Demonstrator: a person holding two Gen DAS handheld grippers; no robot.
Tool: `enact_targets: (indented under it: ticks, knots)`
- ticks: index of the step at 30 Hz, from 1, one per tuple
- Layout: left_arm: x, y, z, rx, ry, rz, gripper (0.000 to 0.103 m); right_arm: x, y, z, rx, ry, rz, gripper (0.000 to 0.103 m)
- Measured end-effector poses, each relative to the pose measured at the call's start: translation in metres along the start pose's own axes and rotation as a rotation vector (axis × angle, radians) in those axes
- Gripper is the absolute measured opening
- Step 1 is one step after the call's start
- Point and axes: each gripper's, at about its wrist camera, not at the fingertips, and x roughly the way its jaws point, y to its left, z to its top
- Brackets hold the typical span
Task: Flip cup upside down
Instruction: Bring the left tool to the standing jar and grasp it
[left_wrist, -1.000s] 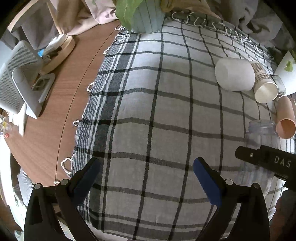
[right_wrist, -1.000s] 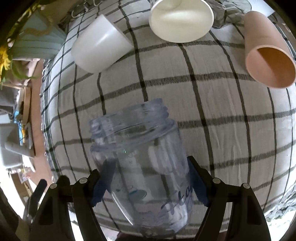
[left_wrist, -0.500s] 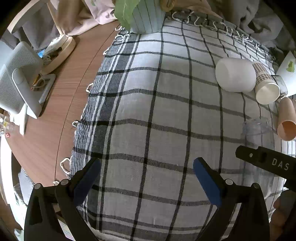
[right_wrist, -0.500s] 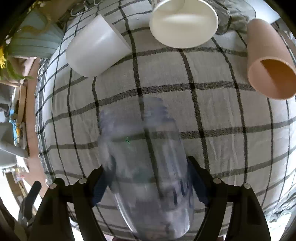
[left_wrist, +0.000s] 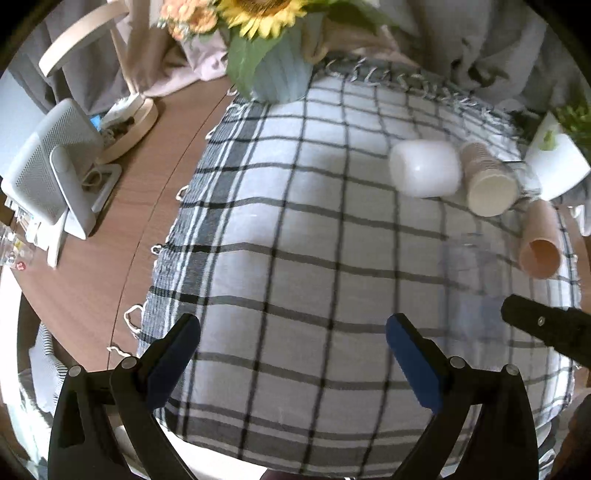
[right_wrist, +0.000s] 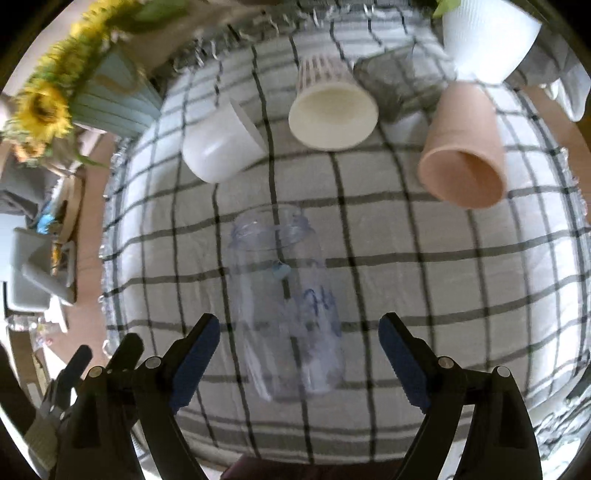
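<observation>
Clear cup on the plaid cloth, in front of the open right hand-held gripper.

The cup sits on the cloth with its threaded mouth toward the far cups and its base toward the camera; blur makes it hard to tell whether it lies flat or stands. Its near end falls between the two blue pads, which stand wide apart and do not touch it. Beyond it lie a white cup, a paper cup and a pink cup, all on their sides. The left hand-held gripper hangs open over bare cloth, gripping nothing, with the clear cup a faint smear to its right. A vase of sunflowers stands at the cloth's far edge on the wooden bench.
</observation>
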Motion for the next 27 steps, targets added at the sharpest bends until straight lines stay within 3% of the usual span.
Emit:
enact_targets:
  ticks: [11, 23, 27]
  knots:
    - [-0.03, -0.052, -0.032, 0.041, -0.028, -0.072, 0.102, -0.05, -0.051, -0.009, -0.019, -0.098, -0.041, 0.088]
    - [-0.02, -0.107, -0.051, 0.087, -0.011, -0.145, 0.101, -0.041, -0.114, -0.02, 0.021, -0.019, -0.067, 0.088]
    - [-0.009, -0.116, -0.053, 0.121, -0.038, -0.15, 0.098, -0.036, -0.129, -0.024, 0.043, -0.004, -0.091, 0.088]
